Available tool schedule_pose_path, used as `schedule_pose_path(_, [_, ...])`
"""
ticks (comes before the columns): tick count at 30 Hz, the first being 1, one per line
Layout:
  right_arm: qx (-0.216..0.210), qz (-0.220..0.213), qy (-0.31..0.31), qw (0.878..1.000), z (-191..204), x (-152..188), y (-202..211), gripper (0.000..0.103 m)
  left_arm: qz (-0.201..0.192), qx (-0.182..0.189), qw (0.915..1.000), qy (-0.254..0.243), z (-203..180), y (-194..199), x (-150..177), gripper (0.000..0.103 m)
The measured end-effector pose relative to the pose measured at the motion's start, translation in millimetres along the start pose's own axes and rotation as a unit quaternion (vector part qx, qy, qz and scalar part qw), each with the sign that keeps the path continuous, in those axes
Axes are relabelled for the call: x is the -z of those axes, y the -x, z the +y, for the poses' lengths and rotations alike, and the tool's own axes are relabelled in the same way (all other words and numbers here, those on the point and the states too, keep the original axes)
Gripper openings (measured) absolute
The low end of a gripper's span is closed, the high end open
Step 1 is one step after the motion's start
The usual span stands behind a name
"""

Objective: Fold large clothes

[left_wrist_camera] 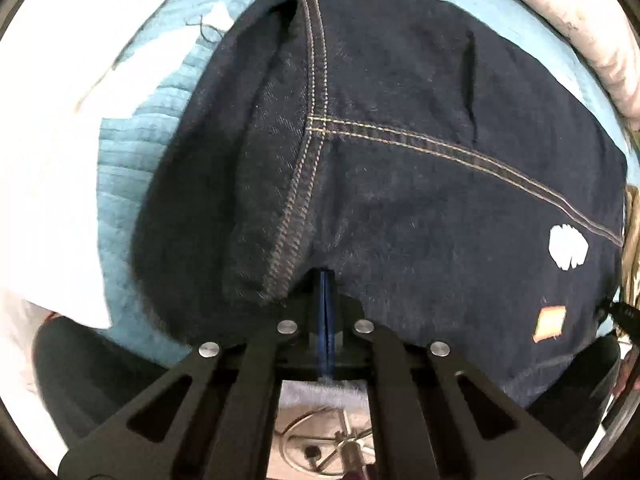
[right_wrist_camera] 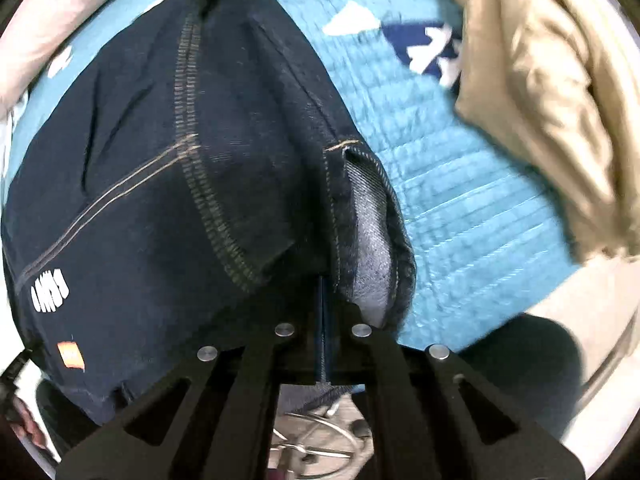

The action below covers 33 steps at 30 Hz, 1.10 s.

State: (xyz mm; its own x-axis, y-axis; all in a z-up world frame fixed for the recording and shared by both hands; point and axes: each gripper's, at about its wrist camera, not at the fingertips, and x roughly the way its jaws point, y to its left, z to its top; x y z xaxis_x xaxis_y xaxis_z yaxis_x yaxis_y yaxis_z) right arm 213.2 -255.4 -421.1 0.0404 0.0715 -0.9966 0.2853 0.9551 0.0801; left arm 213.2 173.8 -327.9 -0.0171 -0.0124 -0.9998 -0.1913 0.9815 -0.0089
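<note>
Dark navy jeans (left_wrist_camera: 400,168) with tan stitching lie folded on a teal quilt (left_wrist_camera: 132,148). My left gripper (left_wrist_camera: 326,280) is shut on the near edge of the jeans, by the seat seam. The same jeans fill the left of the right wrist view (right_wrist_camera: 160,200). My right gripper (right_wrist_camera: 325,284) is shut on their near edge, beside a turned-out flap that shows the pale inner side (right_wrist_camera: 372,248). A white mark (left_wrist_camera: 568,247) and an orange tag (left_wrist_camera: 550,322) sit on the denim.
A beige garment (right_wrist_camera: 540,92) lies bunched on the quilt (right_wrist_camera: 460,200) at the right. A pale pink cloth (left_wrist_camera: 580,20) lies at the far right of the left wrist view. White fabric (left_wrist_camera: 48,140) lies at the left. A chair base (left_wrist_camera: 320,448) shows below.
</note>
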Motion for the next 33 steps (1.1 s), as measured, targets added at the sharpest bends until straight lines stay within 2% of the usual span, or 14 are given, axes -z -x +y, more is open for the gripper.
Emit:
schedule_pose_path(3, [0.012, -0.006, -0.005, 1.0, 11.3, -5.4, 16.4, 0.002, 0.009, -0.026, 0.9994, -0.022, -11.0, 14.2, -5.5, 0.003])
schedule_pose_path(6, [0.015, -0.068, 0.0, 0.998, 26.9, -10.2, 62.0, 0.002, -0.031, -0.021, 0.9985, -0.039, -17.4, 46.7, -12.3, 0.003])
schedule_pose_path(8, [-0.032, -0.107, 0.01, 0.994, 46.4, -15.0, 94.8, 0.005, -0.049, -0.008, 0.9975, -0.05, -24.0, 64.6, -16.9, 0.003])
schedule_pose_path(11, [-0.117, -0.116, 0.059, 0.984, 95.0, -25.2, 110.4, 0.005, -0.067, 0.027, 0.9956, -0.059, -46.2, 78.8, -30.3, 0.003])
schedule_pose_path(13, [-0.149, -0.098, 0.09, 0.98, 137.8, -33.0, 100.1, 0.005, -0.071, 0.045, 0.9941, -0.068, -71.3, 76.2, -44.2, 0.003])
schedule_pose_path(18, [-0.216, -0.026, 0.114, 0.969, 204.7, -36.9, 51.6, 0.005, -0.042, 0.154, 0.9857, -0.053, -108.7, 40.7, -77.8, 0.003])
schedule_pose_path(20, [-0.216, 0.004, 0.1, 0.971, 221.6, -38.9, 24.0, 0.005, -0.023, 0.151, 0.9875, -0.037, -112.0, 18.5, -82.5, 0.003])
schedule_pose_path(22, [-0.217, 0.032, 0.086, 0.972, 217.1, -45.6, 4.0, 0.0, -0.015, 0.166, 0.9858, -0.018, -107.3, 3.5, -84.0, 0.003])
schedule_pose_path(24, [-0.221, 0.042, 0.081, 0.971, 199.0, -49.8, -8.2, 0.0, -0.013, 0.177, 0.9838, -0.027, -98.1, 8.5, -79.5, 0.002])
schedule_pose_path(26, [-0.184, 0.029, 0.089, 0.978, 181.6, -49.1, 0.0, 0.0, -0.016, 0.16, 0.9861, -0.042, -89.5, 13.5, -78.8, 0.003])
schedule_pose_path(28, [-0.127, 0.0, 0.097, 0.987, 153.0, -50.1, 11.3, 0.0, -0.024, 0.076, 0.9953, -0.055, -70.1, 20.1, -73.7, 0.003])
schedule_pose_path(30, [-0.136, 0.007, 0.075, 0.988, 119.5, -61.6, 9.3, 0.0, -0.019, 0.051, 0.9972, -0.051, -46.5, 12.5, -73.3, 0.002])
schedule_pose_path(32, [-0.074, -0.019, 0.065, 0.995, 89.6, -74.7, 11.9, 0.0, -0.017, 0.015, 0.9994, -0.025, -17.0, 5.9, -75.4, 0.002])
schedule_pose_path(33, [-0.084, -0.016, 0.054, 0.995, 79.4, -79.4, 12.8, 0.0, -0.017, 0.029, 0.9993, -0.015, -6.9, 5.8, -77.1, 0.002])
